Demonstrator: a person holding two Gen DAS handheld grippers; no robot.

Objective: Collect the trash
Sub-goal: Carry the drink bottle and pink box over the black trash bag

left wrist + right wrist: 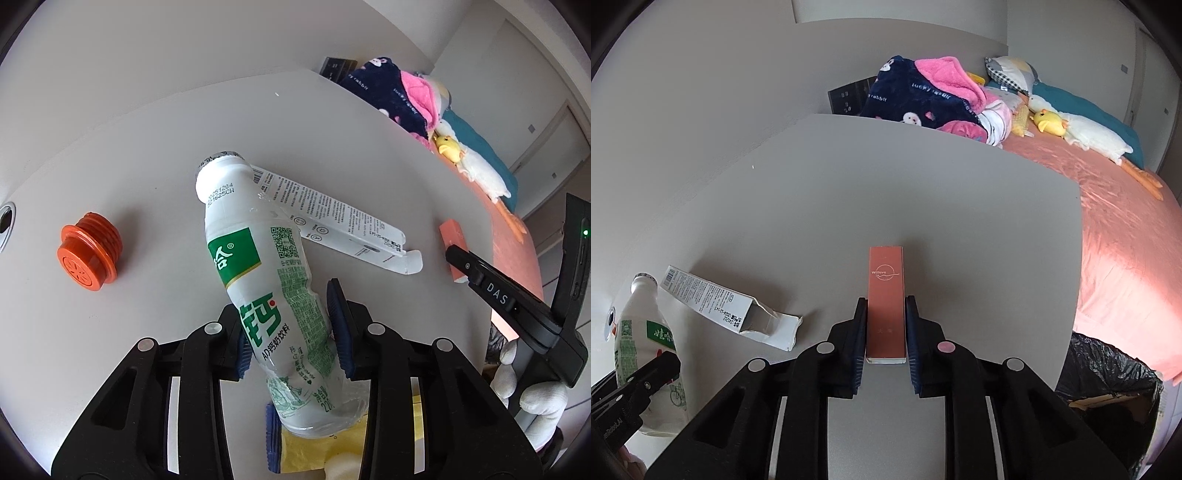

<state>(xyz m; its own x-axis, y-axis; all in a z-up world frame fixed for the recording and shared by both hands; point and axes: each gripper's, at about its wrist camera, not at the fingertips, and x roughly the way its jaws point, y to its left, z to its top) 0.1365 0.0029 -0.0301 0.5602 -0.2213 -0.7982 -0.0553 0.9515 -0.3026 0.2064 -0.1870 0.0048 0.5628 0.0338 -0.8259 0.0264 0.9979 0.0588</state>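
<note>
My left gripper (291, 325) is shut on a white and green plastic drink bottle (266, 280), held tilted above the grey table (147, 147); the bottle also shows in the right wrist view (642, 343). My right gripper (885, 325) is shut on a slim orange box (885, 295) that lies on the table; the same box shows in the left wrist view (452, 240). A torn white carton (332, 221) lies behind the bottle, also in the right wrist view (727, 306). An orange screw cap (88, 254) lies to the left.
A bin with a black bag (1108, 398) stands below the table's right edge. A bed with a pink sheet (1126, 221), blankets and a plush duck lies beyond. Yellow and blue items (314, 446) show under the bottle. A wall socket panel (849, 96) is behind the table.
</note>
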